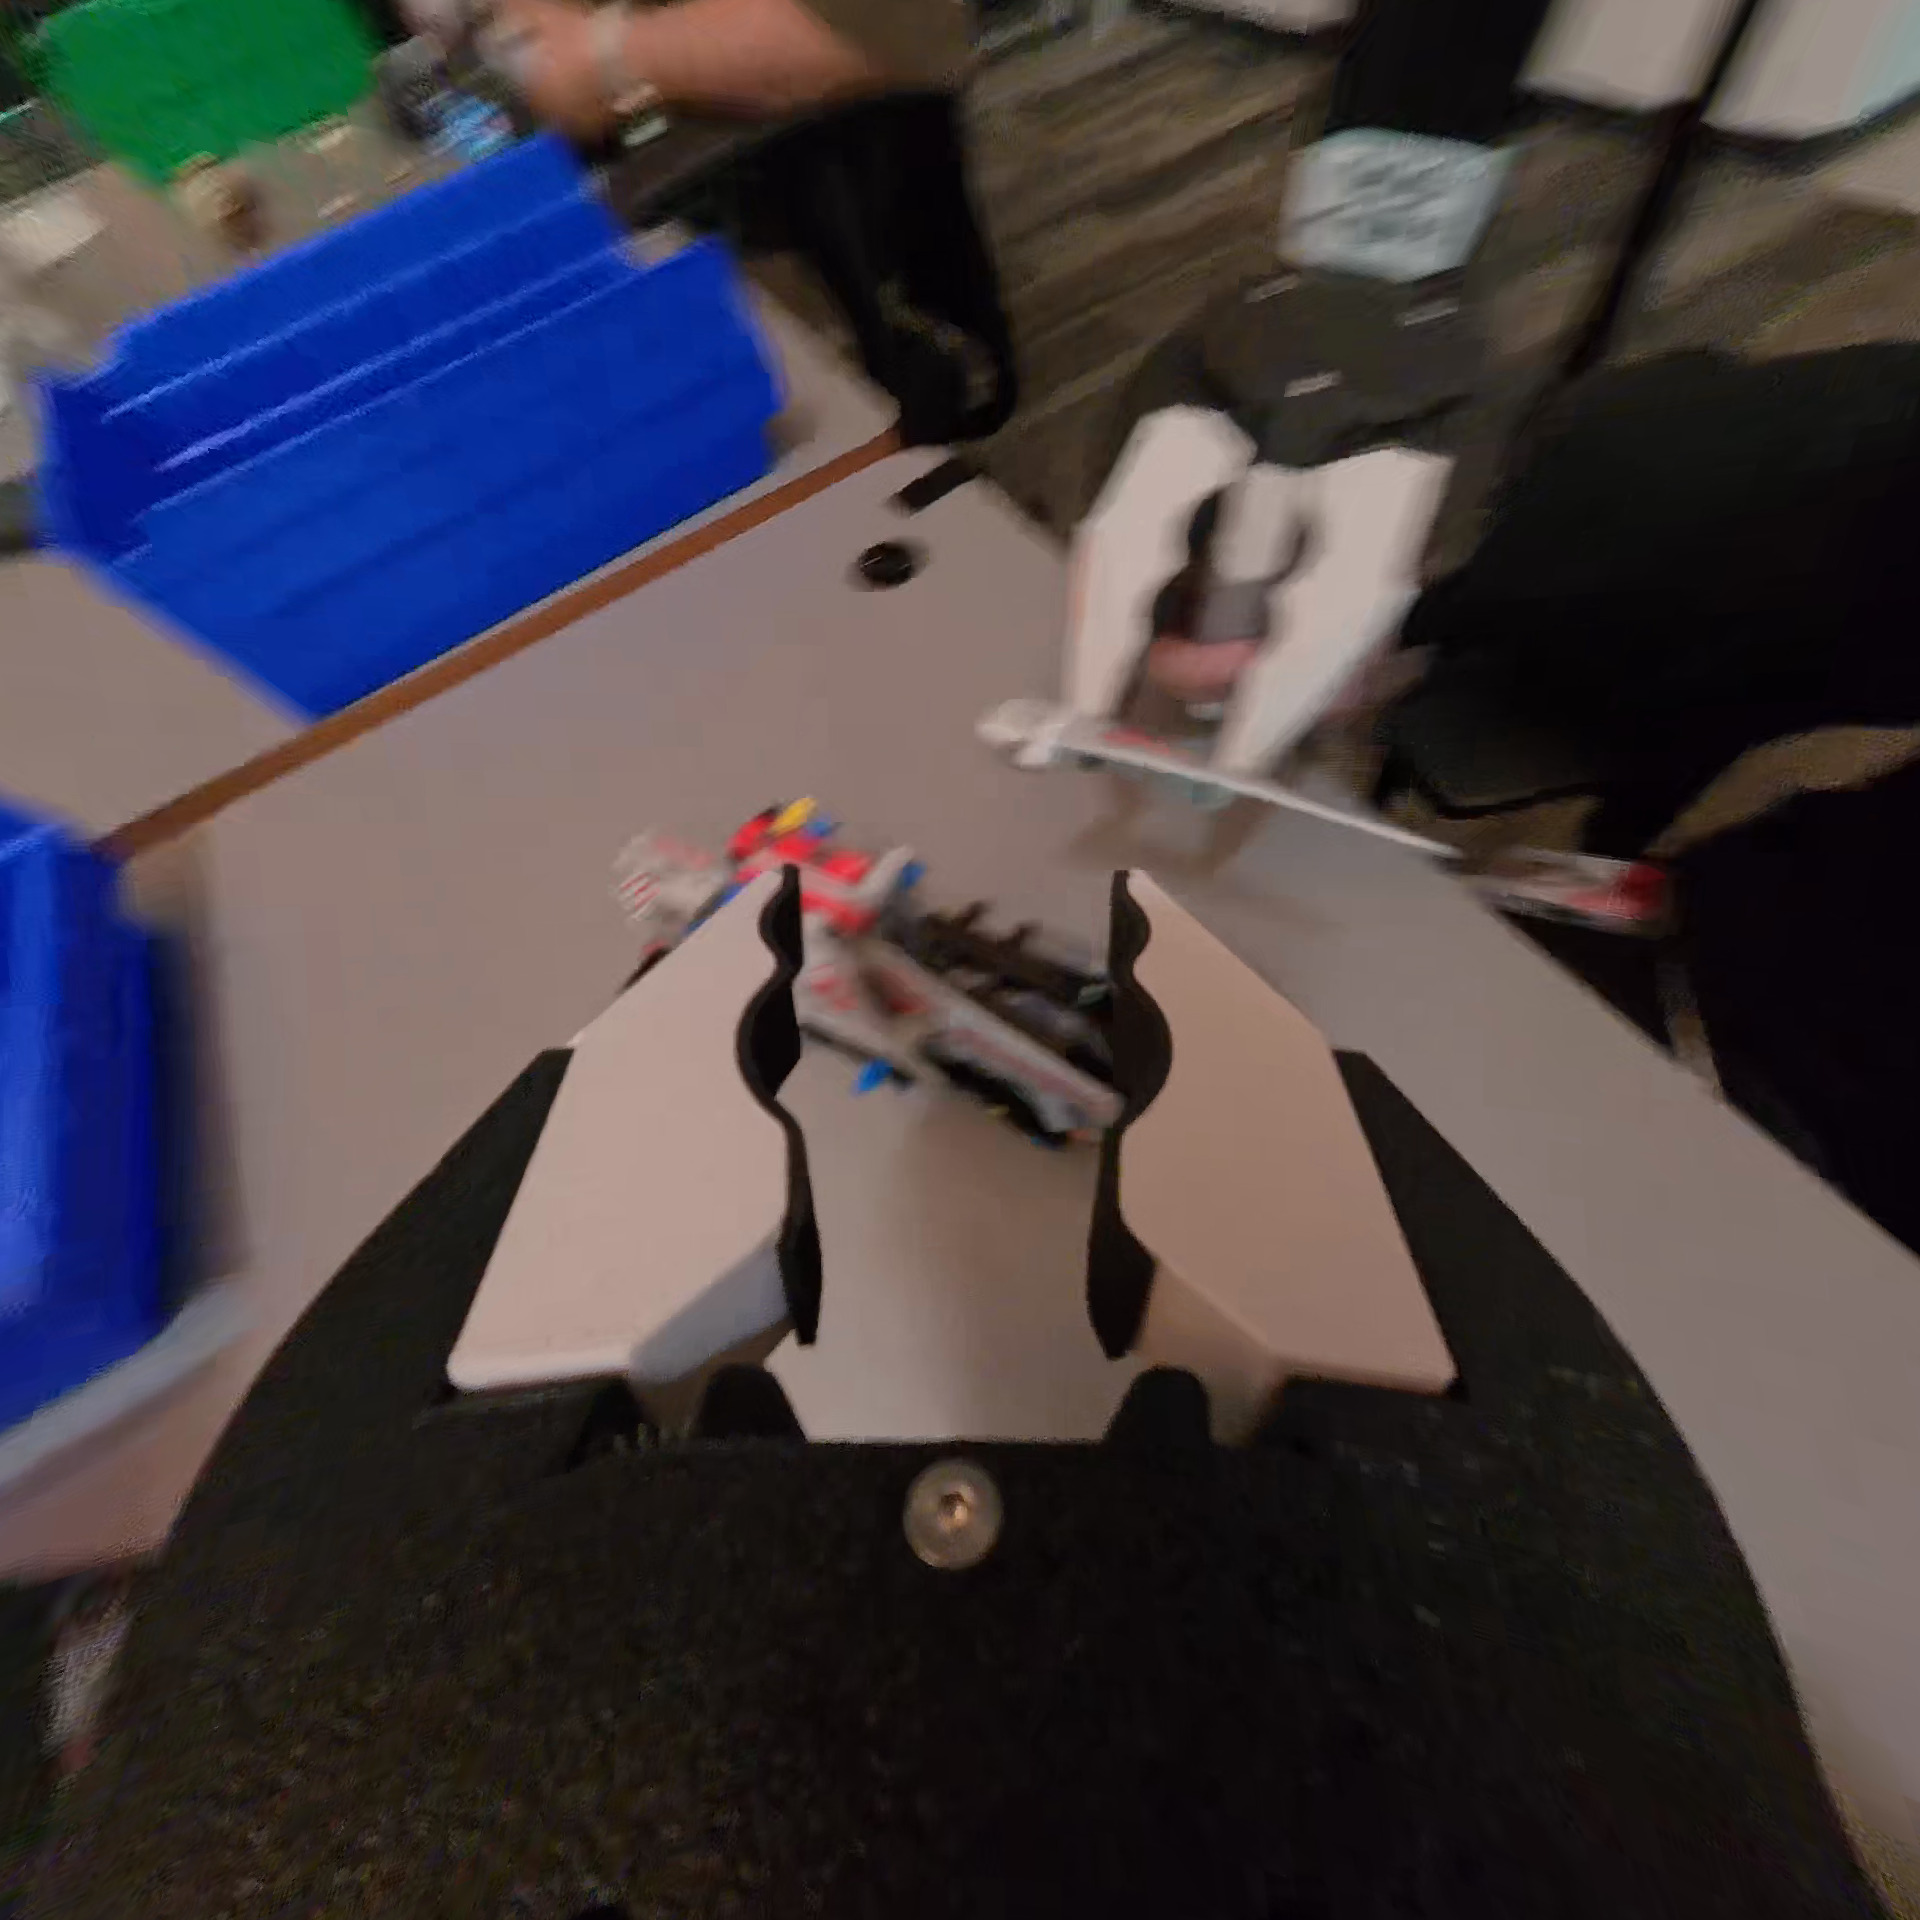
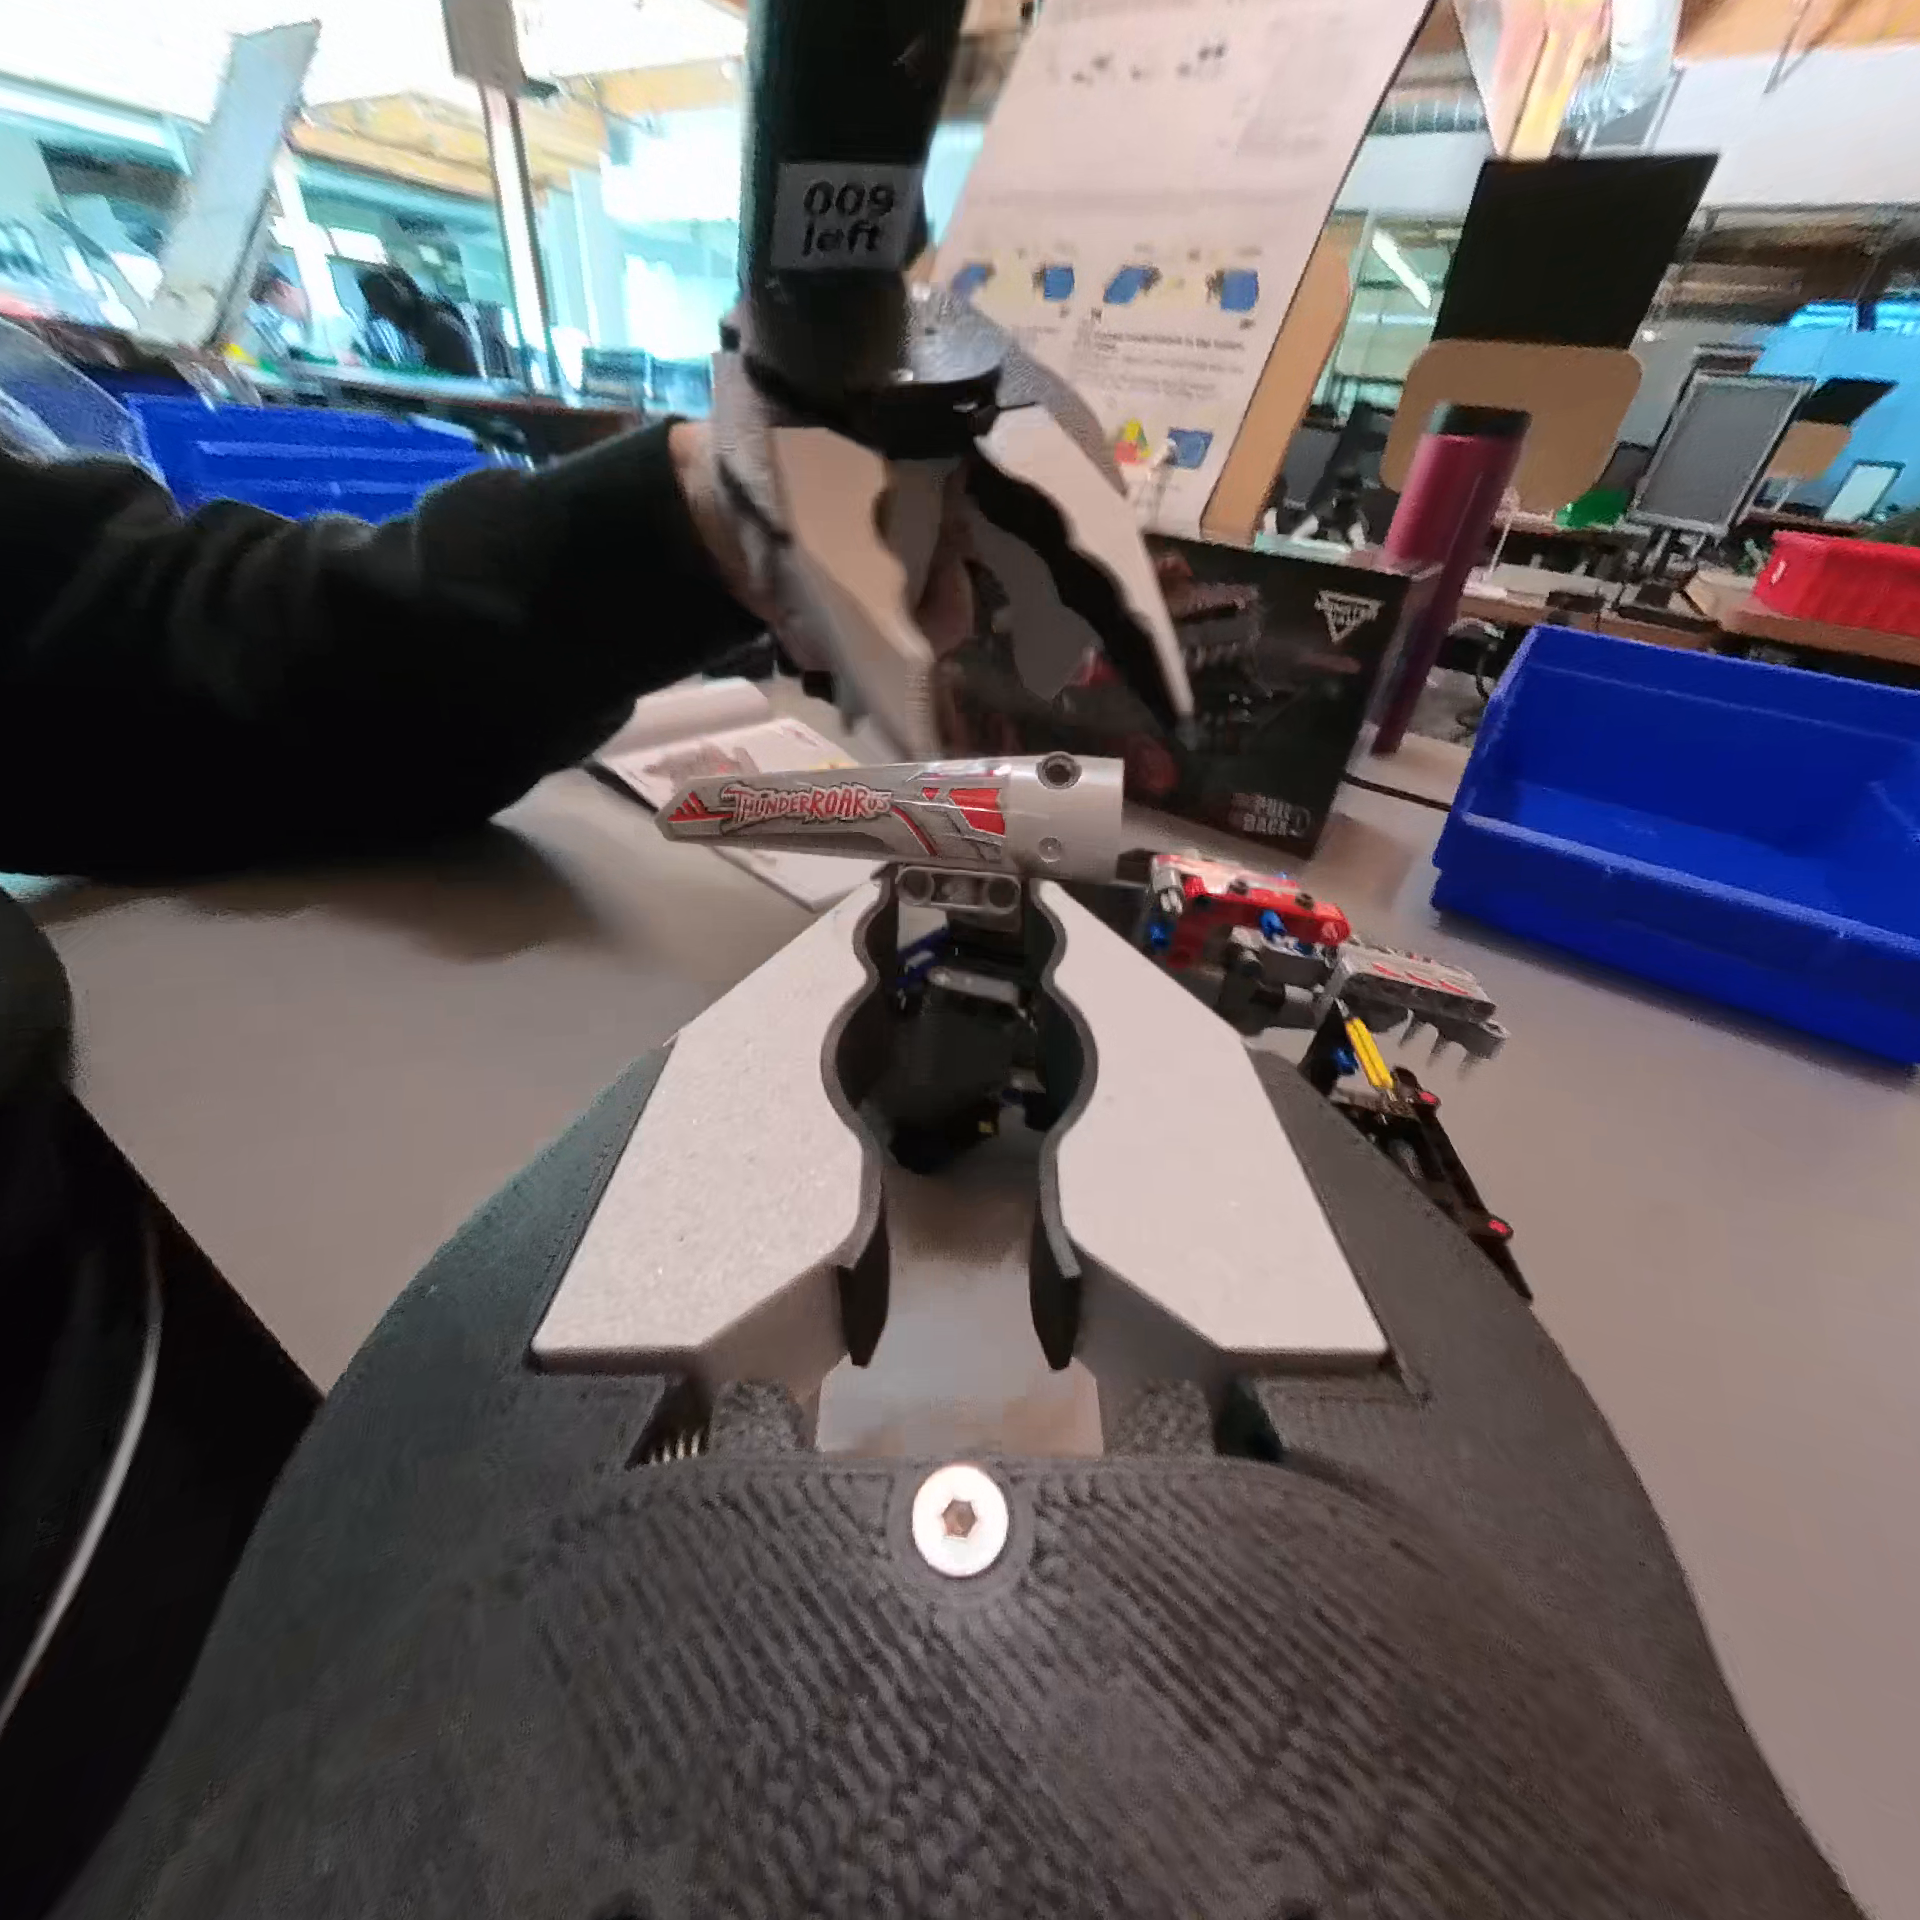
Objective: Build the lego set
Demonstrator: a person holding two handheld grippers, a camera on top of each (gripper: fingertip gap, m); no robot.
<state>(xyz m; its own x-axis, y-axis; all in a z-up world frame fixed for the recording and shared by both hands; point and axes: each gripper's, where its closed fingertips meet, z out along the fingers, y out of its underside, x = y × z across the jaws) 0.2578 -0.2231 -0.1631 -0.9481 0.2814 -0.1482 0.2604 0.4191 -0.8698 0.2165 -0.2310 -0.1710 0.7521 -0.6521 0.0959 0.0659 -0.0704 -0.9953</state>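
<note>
Clamped low between the grey fingers of the right gripper (image 2: 961, 914) is a small dark lego sub-assembly (image 2: 951, 1049) topped by a long grey curved panel with a red-and-silver sticker (image 2: 894, 812); the jaws stand narrow around the dark part, and the panel lies crosswise above the fingertips, its long axis running left to right across that gripper's line of sight. Farther off on the grey tabletop (image 2: 416, 1039), to the right of this held piece, lies the larger half-built lego model of red, grey and black parts (image 2: 1299, 966), near a blue plastic bin (image 2: 1683, 821) and in front of a dark cardboard product box (image 2: 1278, 675). The left gripper (image 1: 951, 894) hangs above that model with its jaws wide and nothing between them; from its view, the model (image 1: 894, 977) sits just ahead of and below the fingertips, lying diagonally from upper left to lower right. Seen from the right wrist, the left gripper (image 2: 1023, 665) points steeply down, held by a hand in a black sleeve (image 2: 364, 644), just behind the sticker panel. My reading is that the left gripper, being nearer the model, is placed to steady it so the right can bring the held piece across, though the left view is blurred.
</note>
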